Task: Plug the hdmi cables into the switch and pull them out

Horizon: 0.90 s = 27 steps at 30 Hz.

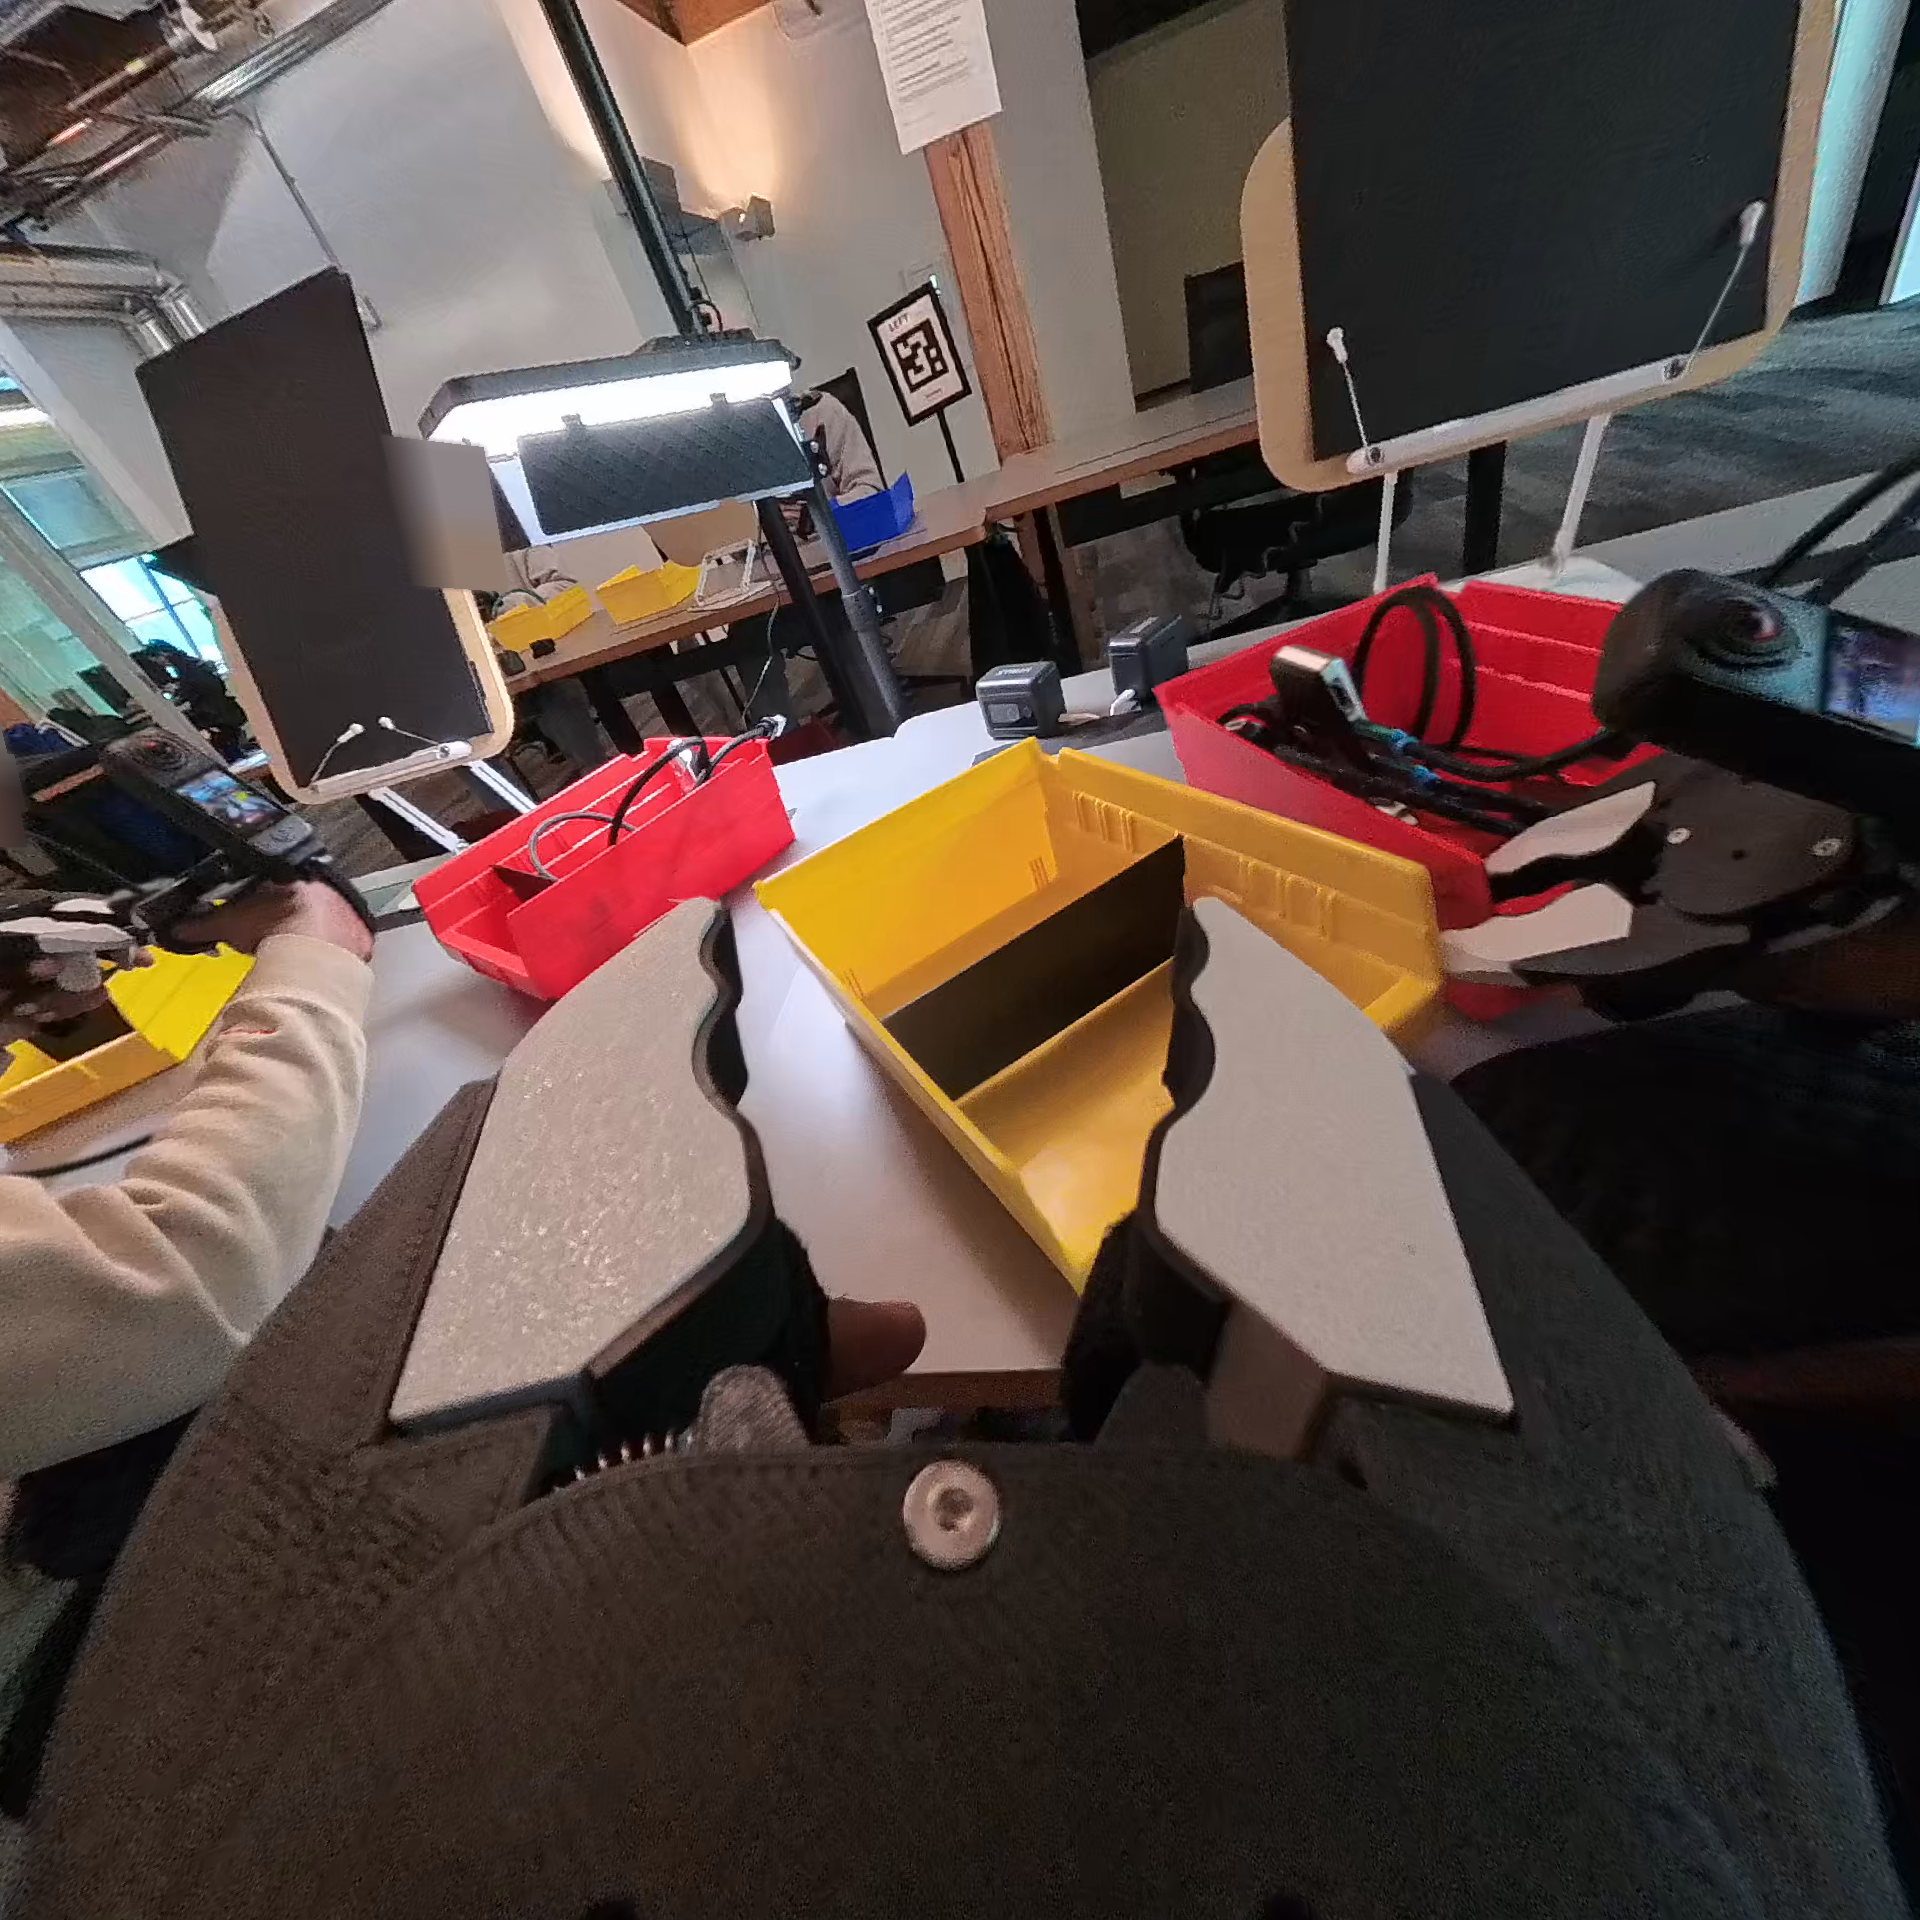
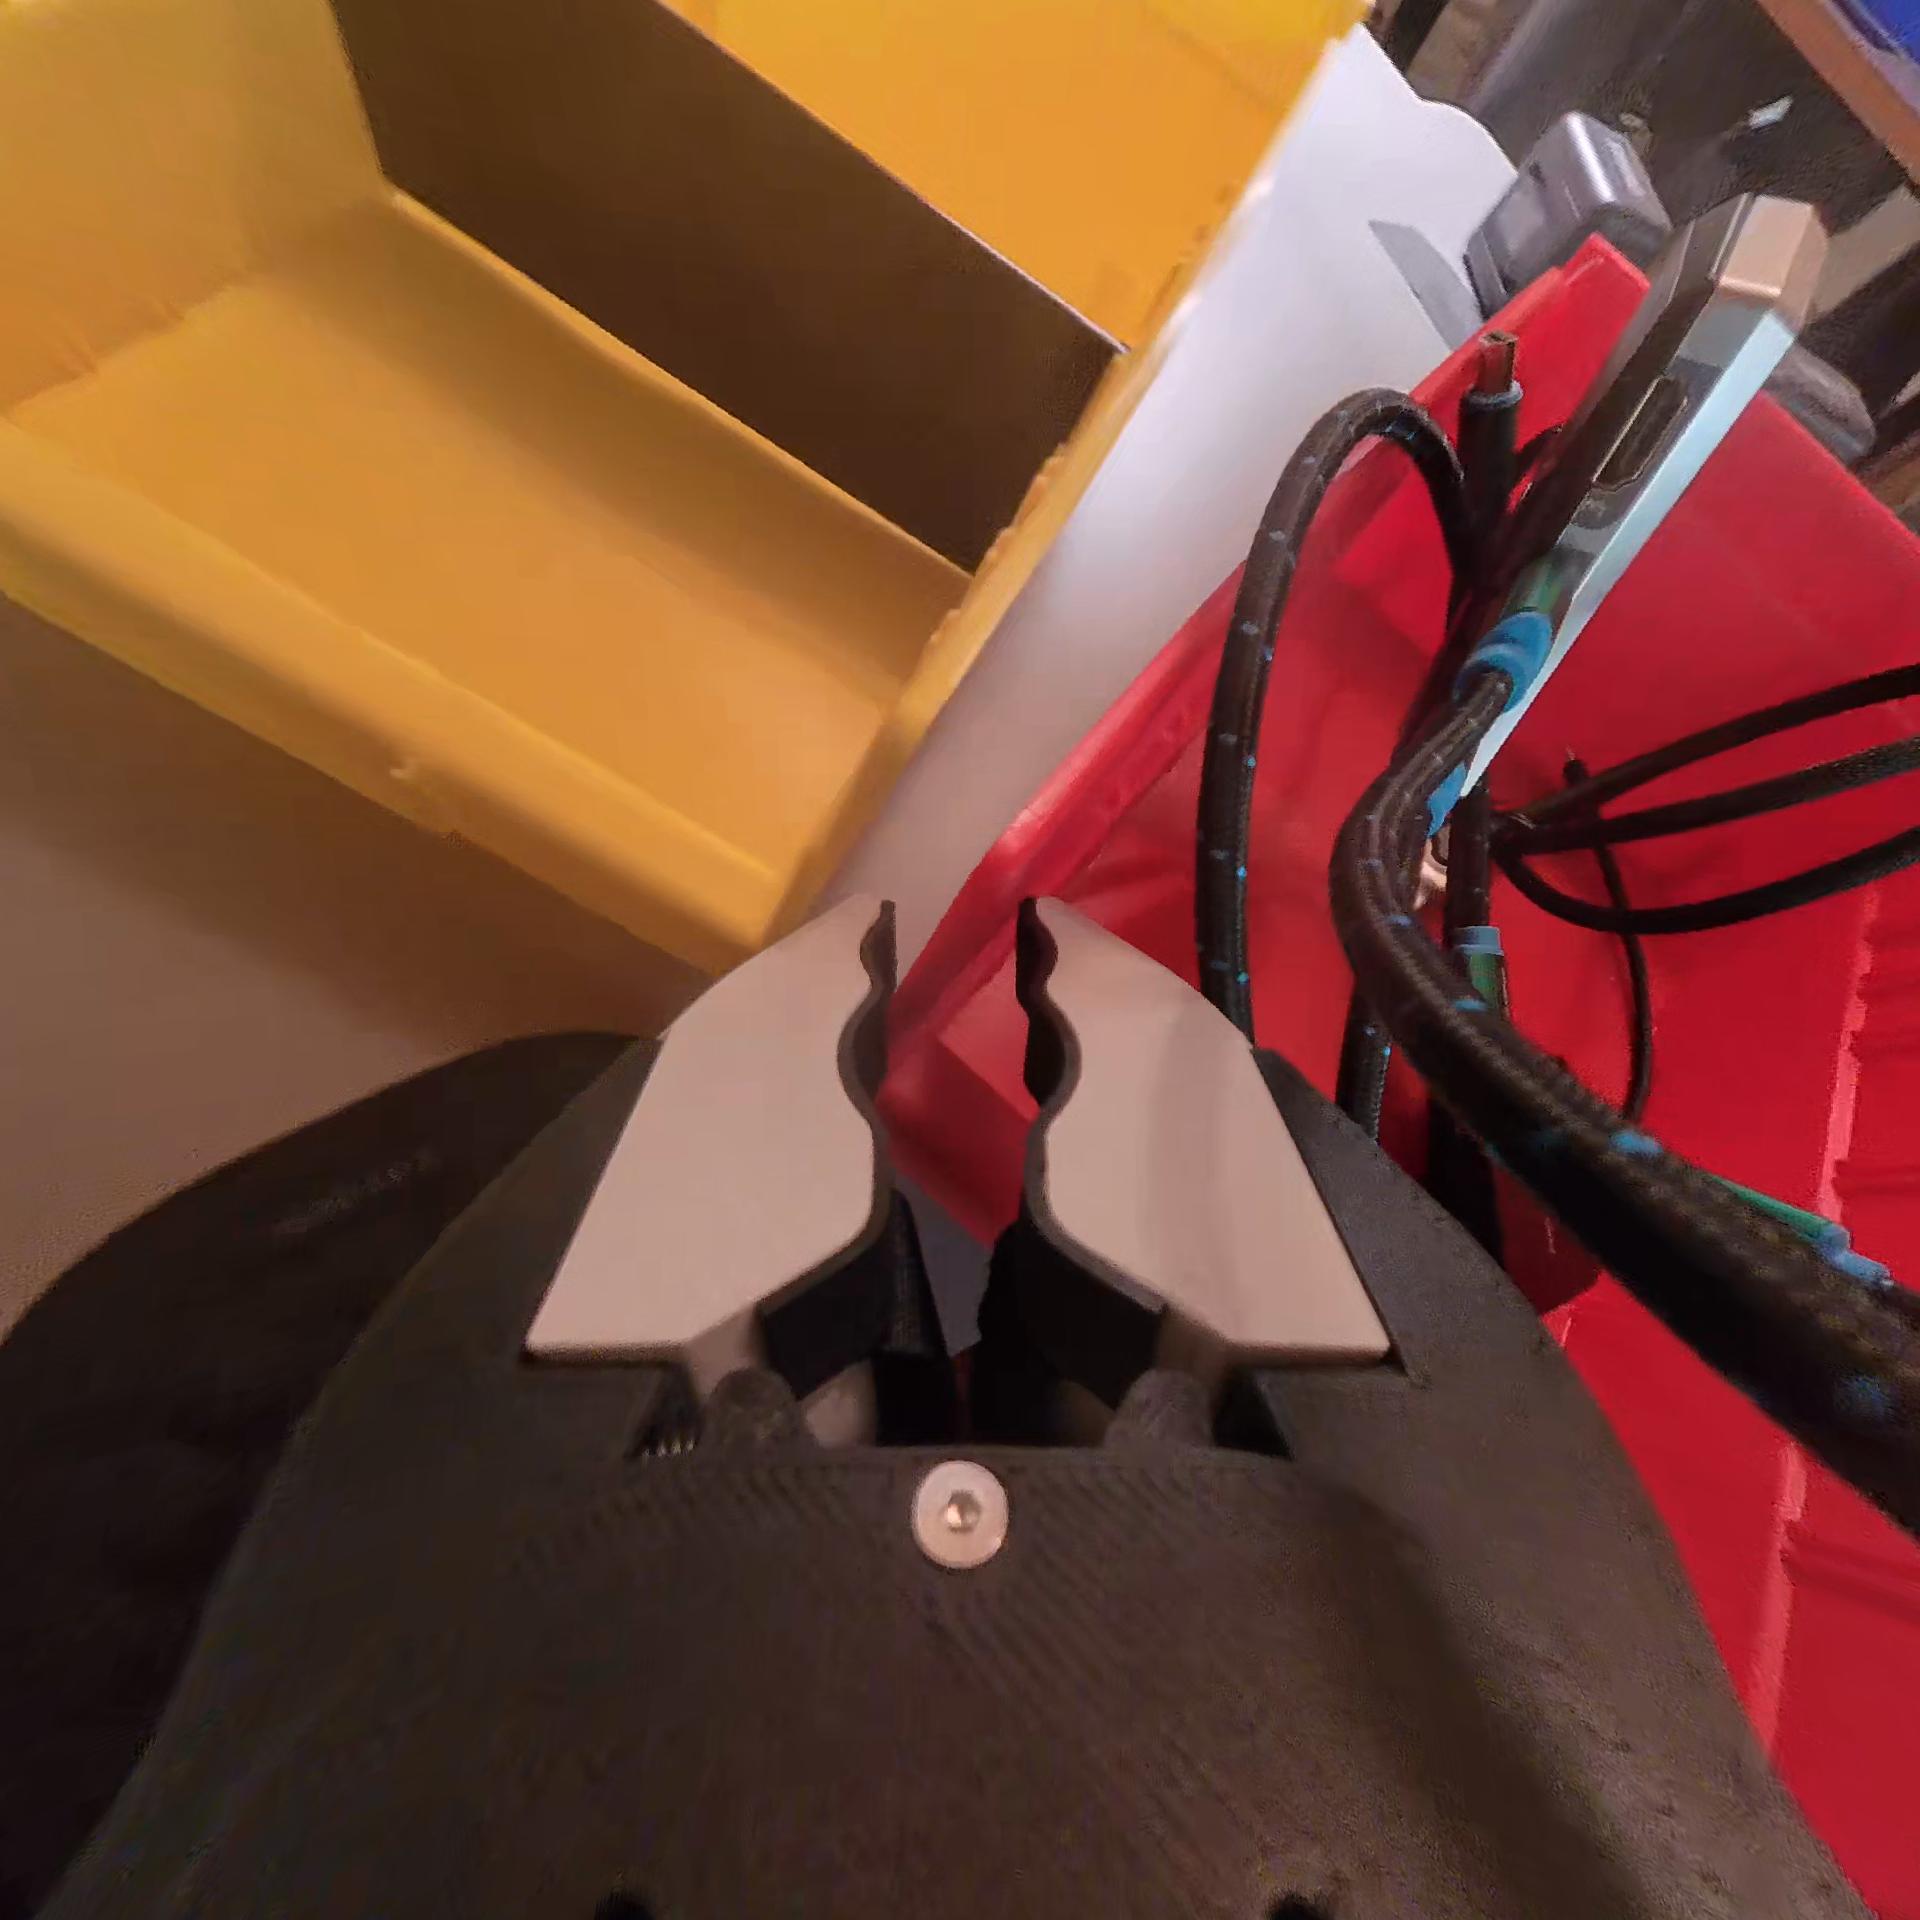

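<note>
**Entry: two tongs, two bins, one cable lot**

Left tongs (image 1: pixel 951 935): nearest item in the left wrist view; spread wide, empty, poised above the grey tabletop (image 1: pixel 862 1174) beside the yellow bin (image 1: pixel 1340 831). That bin held only a black divider (image 1: pixel 1039 966).

Right tongs (image 2: pixel 954 914): parted by a narrow gap, pinching nothing, tips at the near corner of the red bin (image 2: pixel 1143 883).

HDMI cables (image 2: pixel 1455 997): black braided, blue-flecked, coiled loosely inside the red bin. Judged light, and springy enough to resist bending; the braid would likely slip and flex under a pinch. Best taken by the rigid moulded plug (image 2: pixel 1803 400), short of its metal tip.

HDMI switch (image 2: pixel 1704 416): slim silver-edged box, standing tilted among the cables with one port showing. Judged light and likely to shift under insertion force; one tongs should brace its body.

Second red bin (image 1: pixel 623 873): farther left, unrelated wires.
</note>
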Tool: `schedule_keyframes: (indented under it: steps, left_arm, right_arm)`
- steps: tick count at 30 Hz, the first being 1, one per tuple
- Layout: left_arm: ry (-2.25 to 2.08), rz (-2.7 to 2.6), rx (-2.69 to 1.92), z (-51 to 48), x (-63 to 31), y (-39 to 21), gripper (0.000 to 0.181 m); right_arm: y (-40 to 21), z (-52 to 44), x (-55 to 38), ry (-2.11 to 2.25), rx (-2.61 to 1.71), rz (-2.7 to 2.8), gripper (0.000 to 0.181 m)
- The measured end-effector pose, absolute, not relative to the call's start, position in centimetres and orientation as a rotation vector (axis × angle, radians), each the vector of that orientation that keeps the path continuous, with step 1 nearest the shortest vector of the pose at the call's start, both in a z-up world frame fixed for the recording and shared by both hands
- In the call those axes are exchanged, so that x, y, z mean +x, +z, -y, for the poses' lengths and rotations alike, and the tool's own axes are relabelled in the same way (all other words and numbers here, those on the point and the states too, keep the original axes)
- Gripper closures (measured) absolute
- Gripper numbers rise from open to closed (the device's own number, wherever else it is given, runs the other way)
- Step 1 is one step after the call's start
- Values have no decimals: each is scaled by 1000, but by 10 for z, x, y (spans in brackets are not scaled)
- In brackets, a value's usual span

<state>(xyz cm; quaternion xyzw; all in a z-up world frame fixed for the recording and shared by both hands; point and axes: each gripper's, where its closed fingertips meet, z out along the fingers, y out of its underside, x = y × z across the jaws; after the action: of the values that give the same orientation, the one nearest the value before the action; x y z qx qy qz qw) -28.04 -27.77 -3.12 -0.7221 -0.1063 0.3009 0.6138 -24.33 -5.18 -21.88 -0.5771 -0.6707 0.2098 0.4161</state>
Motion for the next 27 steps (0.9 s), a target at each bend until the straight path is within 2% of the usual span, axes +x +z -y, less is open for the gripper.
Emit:
schedule_keyframes:
  steps: [14, 17, 20, 21, 27]
  left_arm:
    - [692, 79, -1763, 284, -246, -54, 102]
    - [551, -27, -1969, 273, -244, -102, 102]
    - [556, -82, -2275, 272, -266, -164, 101]
    - [576, -79, -2323, 268, -278, -178, 100]
    - [636, -161, -2385, 229, -318, -226, 99]
  right_arm:
    - [-217, 106, -275, 766, -1277, 1712, 152]
    - [-201, 110, -268, 897, -1227, 1628, 130]
    - [-177, 111, -258, 1000, -1120, 1489, 121]
    - [-171, 109, -254, 1022, -1101, 1438, 111]
    - [-160, 106, -245, 1134, -1089, 1339, 110]
